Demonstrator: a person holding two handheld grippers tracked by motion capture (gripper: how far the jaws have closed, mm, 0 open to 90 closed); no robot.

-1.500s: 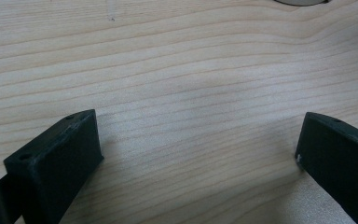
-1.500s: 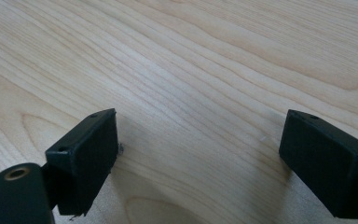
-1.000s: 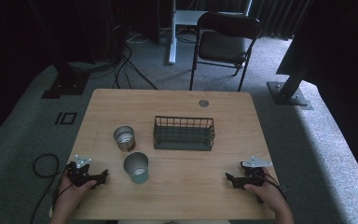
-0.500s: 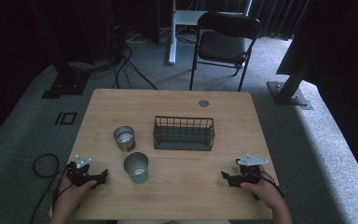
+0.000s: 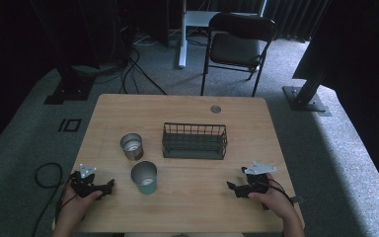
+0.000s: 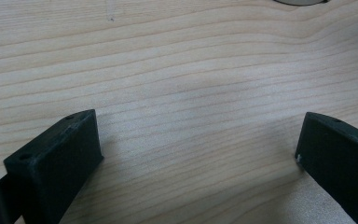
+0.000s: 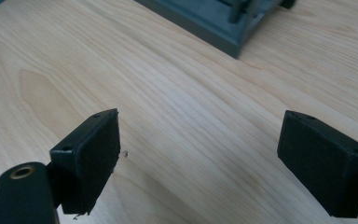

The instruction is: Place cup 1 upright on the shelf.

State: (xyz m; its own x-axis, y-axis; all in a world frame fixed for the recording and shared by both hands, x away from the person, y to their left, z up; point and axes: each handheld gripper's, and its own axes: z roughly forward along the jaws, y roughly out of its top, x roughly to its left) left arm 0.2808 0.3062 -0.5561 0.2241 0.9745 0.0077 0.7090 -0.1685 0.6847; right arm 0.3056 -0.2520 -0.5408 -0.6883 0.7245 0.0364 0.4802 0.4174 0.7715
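A dark wire basket [image 5: 194, 140] stands at the middle of the wooden table [image 5: 187, 108]. Left of it are two metal cups: a brownish one [image 5: 131, 146] and a teal one [image 5: 144, 177] nearer the front. My left gripper [image 5: 109, 186] rests low at the front left, open, with bare wood between its jaws [image 6: 200, 135]. My right gripper [image 5: 231, 187] sits at the front right, open and holding nothing [image 7: 200, 140]. The right gripper view catches the basket's corner [image 7: 223, 18] ahead of the jaws.
A small round metal disc [image 5: 215, 109] is set in the tabletop near the far edge. A folding chair [image 5: 239, 44] stands behind the table, with cables on the carpet at left. A cable loop [image 5: 47, 173] lies beside the table's front left.
My right gripper has shifted slightly left and toward the table's middle. The left gripper, cups and basket have stayed put.
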